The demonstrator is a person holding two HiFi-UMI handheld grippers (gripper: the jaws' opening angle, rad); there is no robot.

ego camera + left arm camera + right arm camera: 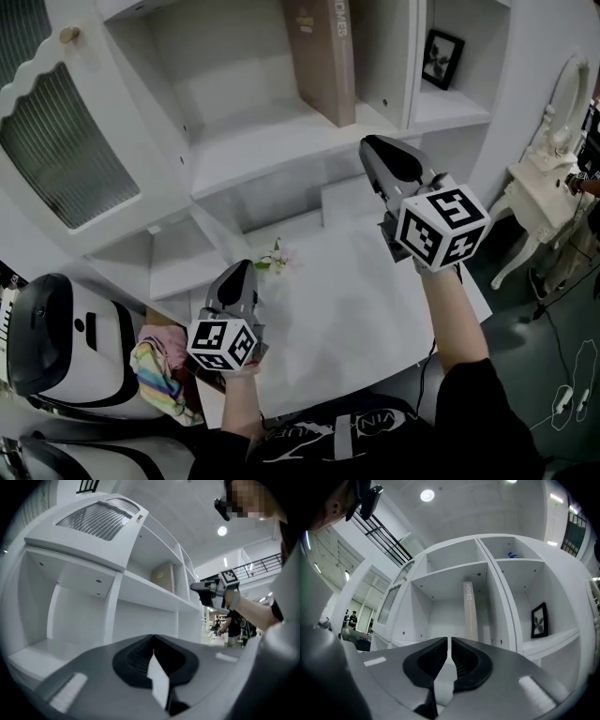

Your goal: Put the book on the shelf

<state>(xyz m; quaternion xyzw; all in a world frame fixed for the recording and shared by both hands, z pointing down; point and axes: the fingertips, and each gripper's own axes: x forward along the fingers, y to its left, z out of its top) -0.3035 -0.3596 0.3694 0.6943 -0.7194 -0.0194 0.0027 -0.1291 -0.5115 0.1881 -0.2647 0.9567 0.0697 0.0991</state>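
Note:
A tall beige book (323, 56) stands upright in the middle compartment of the white shelf unit (253, 141), against its right wall. It also shows in the right gripper view (469, 616) and in the left gripper view (162, 577). My right gripper (367, 142) hovers just in front of that compartment, below the book, and points at it; its jaws (449, 640) are shut with nothing between them. My left gripper (242, 265) is low over the white desk (356, 309), its jaws (153, 639) shut and empty. From the left gripper view the right gripper (194, 587) is seen from the side.
A black picture frame (442, 58) stands in the right compartment. A small bunch of flowers (278, 258) lies on the desk by the left gripper. A glazed cabinet door (56, 141) hangs at the left, a white dressing table (548, 187) stands at the right, a colourful cloth (159, 366) lies lower left.

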